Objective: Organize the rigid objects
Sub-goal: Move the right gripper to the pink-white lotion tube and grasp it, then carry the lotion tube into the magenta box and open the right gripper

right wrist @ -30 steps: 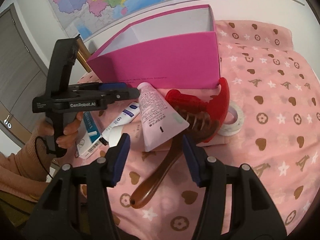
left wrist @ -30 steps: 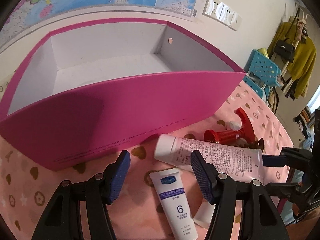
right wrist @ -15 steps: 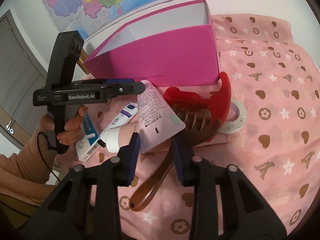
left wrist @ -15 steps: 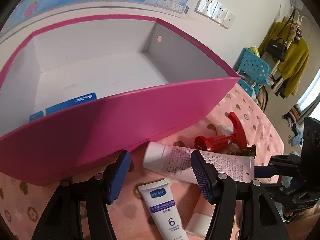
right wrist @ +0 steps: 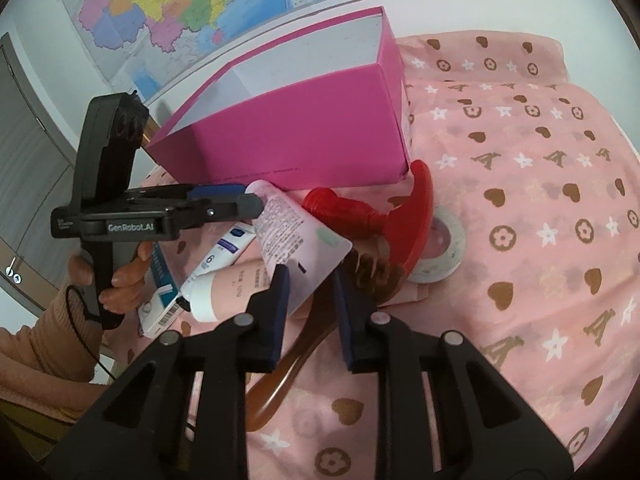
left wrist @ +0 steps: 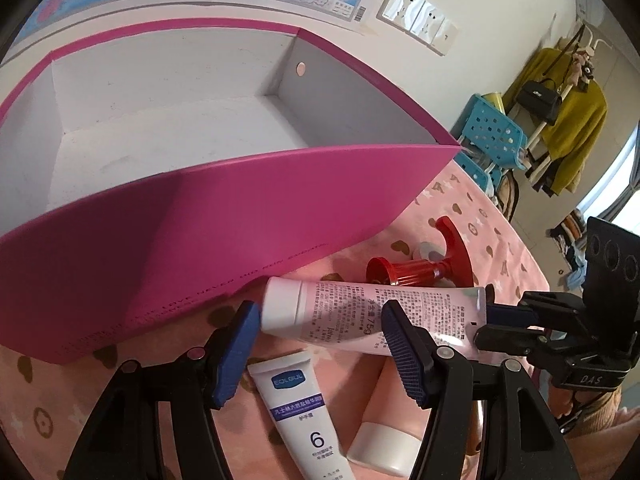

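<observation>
A pink tube [right wrist: 292, 232] with a white cap lies on the heap in front of the open pink box [right wrist: 300, 132]. My right gripper [right wrist: 310, 292] has its jaws closing on the tube's flat crimped end, and the pads pinch it. In the left wrist view this gripper [left wrist: 486, 322] meets the pink tube [left wrist: 344, 312] from the right. My left gripper [left wrist: 320, 344] is open, hovering over the tube's cap end and a white tube marked 6 [left wrist: 304, 412]. A person's hand holds the left gripper [right wrist: 248, 196]. Behind both lies the pink box [left wrist: 240, 240].
A red plastic handle piece [right wrist: 400, 208], a brown wooden comb [right wrist: 296, 364], a tape roll [right wrist: 444, 248], a peach tube [right wrist: 236, 284] and a blue-and-white carton [right wrist: 160, 292] lie around the pink tube. The pink patterned cloth [right wrist: 520, 280] spreads to the right.
My right jaws have narrowed from wide apart to a pinch on the pink tube's flat end. The left gripper tilted slightly and stays open over the tubes.
</observation>
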A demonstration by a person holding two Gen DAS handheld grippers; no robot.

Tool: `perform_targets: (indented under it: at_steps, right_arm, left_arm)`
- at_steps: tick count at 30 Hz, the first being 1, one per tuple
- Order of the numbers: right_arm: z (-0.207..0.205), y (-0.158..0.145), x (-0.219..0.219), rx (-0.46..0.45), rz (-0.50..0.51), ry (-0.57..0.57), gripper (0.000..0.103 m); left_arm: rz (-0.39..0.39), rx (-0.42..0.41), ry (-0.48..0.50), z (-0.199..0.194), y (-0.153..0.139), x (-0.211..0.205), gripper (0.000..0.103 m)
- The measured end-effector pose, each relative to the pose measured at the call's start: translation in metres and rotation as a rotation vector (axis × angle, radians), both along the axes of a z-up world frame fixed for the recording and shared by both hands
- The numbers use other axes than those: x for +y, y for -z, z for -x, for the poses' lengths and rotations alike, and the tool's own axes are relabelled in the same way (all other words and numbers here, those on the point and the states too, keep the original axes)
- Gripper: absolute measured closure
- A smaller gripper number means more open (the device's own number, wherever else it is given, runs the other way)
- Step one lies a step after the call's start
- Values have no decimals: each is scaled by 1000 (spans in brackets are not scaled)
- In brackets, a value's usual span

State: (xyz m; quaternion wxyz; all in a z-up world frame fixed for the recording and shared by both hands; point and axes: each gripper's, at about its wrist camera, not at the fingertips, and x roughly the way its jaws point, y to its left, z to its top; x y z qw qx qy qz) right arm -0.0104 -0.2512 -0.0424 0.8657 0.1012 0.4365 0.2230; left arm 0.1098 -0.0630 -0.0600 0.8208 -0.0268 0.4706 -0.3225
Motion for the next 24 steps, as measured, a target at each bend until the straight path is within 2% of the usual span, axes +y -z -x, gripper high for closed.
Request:
perform_targets:
  at_steps: [7,14,24]
  right_arm:
    - [0,-3,4,-30,46,13,79]
    - [-2,-9,5,-58,82,6,85]
    - [0,-40,7,-138,69,-40,86]
  left_arm:
    - [16,16,3,5,2,2,39]
    - [39,16,-30,15,-2,7,39]
    - [53,-91,-79,35,-39,15,39]
